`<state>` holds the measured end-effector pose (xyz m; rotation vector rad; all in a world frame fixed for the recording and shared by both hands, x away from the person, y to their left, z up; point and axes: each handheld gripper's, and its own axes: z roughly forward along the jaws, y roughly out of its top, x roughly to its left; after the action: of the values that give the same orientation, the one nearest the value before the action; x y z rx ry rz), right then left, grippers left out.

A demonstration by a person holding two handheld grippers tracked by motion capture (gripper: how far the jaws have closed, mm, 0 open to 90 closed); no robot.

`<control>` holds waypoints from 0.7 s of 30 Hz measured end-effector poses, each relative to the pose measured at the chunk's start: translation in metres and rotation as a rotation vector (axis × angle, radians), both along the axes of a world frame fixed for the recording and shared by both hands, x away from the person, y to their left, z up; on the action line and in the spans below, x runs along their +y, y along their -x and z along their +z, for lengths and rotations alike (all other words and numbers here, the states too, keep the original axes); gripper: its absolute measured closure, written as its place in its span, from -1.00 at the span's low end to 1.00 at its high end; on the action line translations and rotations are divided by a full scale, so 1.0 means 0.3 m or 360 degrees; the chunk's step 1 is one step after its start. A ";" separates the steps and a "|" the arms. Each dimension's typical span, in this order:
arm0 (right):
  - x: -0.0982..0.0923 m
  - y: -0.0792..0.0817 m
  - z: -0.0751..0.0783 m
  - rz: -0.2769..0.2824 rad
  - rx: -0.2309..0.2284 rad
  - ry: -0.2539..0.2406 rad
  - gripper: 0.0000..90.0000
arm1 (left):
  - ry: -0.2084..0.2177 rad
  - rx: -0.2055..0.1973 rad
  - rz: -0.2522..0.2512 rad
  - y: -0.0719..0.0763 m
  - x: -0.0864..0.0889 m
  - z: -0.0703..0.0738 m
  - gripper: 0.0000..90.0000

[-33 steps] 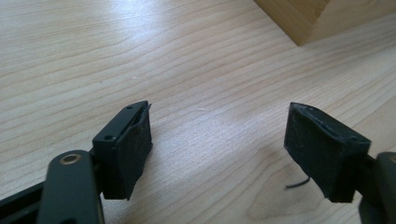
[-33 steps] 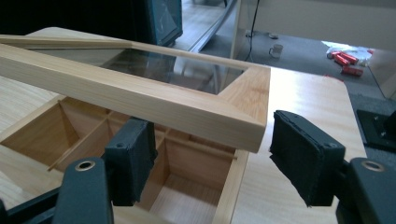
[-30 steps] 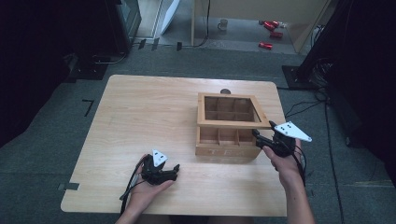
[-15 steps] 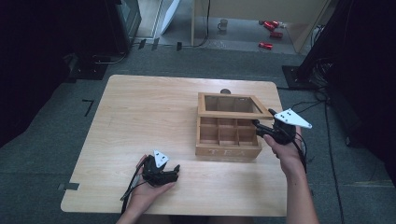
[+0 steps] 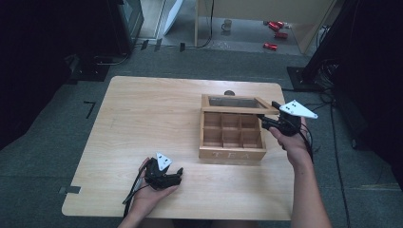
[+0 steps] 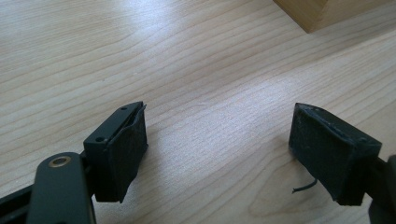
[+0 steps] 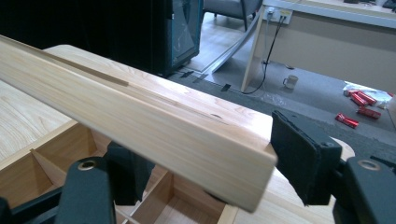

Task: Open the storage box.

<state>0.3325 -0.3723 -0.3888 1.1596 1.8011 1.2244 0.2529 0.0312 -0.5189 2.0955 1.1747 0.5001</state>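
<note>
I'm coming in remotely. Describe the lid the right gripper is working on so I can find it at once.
On the light wooden table, look to the right half for the wooden tea box with "TEA" on its front and nine open compartments. The lid is the glass-paned wooden frame raised at the box's far edge, with the right gripper at its corner.

Tea box (image 5: 231, 135) on the right half of the table (image 5: 157, 114), lid (image 5: 237, 103) raised along its far edge, right gripper (image 5: 273, 122) at the lid's right end, left gripper (image 5: 167, 176) near the front edge, left of box
</note>
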 end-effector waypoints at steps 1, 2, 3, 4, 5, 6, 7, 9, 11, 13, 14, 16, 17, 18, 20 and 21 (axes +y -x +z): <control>-0.003 -0.004 0.001 0.0007 0.0000 -0.0001 -0.25 | 0.0000 0.0001 -0.0001 0.000 0.000 0.000 -0.56; -0.007 -0.012 0.005 0.0020 -0.0007 -0.0003 -0.24 | 0.0000 0.0000 -0.0001 0.000 0.000 0.000 -0.56; -0.007 -0.012 0.005 0.0020 -0.0007 -0.0003 -0.24 | 0.0000 0.0000 -0.0001 0.000 0.000 0.000 -0.56; -0.013 -0.021 0.010 0.0034 -0.0013 -0.0005 -0.23 | 0.0000 0.0000 0.0000 0.000 0.000 0.000 -0.56; -0.014 -0.024 0.012 0.0037 -0.0014 -0.0010 -0.22 | -0.0002 -0.0001 -0.0001 0.000 0.000 0.000 -0.56; -0.014 -0.024 0.012 0.0037 -0.0014 -0.0010 -0.22 | -0.0002 -0.0001 -0.0001 0.000 0.000 0.000 -0.56; -0.017 -0.028 0.014 0.0041 -0.0016 -0.0015 -0.22 | -0.0003 -0.0001 -0.0002 0.000 0.000 0.000 -0.56; -0.026 -0.042 0.021 0.0051 -0.0020 -0.0054 -0.21 | -0.0003 0.0000 -0.0007 -0.001 0.000 0.000 -0.56; -0.029 -0.048 0.023 0.0055 -0.0022 -0.0068 -0.20 | -0.0004 0.0001 -0.0008 -0.002 0.000 0.001 -0.56; -0.035 -0.064 0.034 0.0052 -0.0027 -0.0091 -0.17 | -0.0003 0.0001 -0.0008 -0.002 -0.001 0.001 -0.56; -0.035 -0.064 0.034 0.0052 -0.0027 -0.0091 -0.17 | -0.0004 0.0001 -0.0009 -0.002 0.000 0.001 -0.56; -0.035 -0.072 0.042 0.0046 -0.0031 -0.0096 -0.16 | -0.0002 0.0002 -0.0007 -0.001 -0.001 0.001 -0.56; -0.034 -0.081 0.049 0.0035 -0.0035 -0.0097 -0.15 | -0.0002 0.0002 -0.0007 -0.001 -0.001 0.001 -0.56; -0.034 -0.081 0.049 0.0035 -0.0035 -0.0097 -0.15 | -0.0002 0.0002 -0.0007 -0.001 -0.001 0.001 -0.56; -0.035 -0.095 0.057 0.0031 -0.0038 -0.0115 -0.15 | 0.0001 0.0003 -0.0011 -0.002 -0.001 0.001 -0.56; -0.035 -0.095 0.057 0.0031 -0.0038 -0.0115 -0.15 | 0.0001 0.0003 -0.0011 -0.002 -0.001 0.001 -0.56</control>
<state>0.3609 -0.3829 -0.3718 1.1652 1.7675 1.3190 0.2536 0.0310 -0.5187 2.0991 1.1684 0.4948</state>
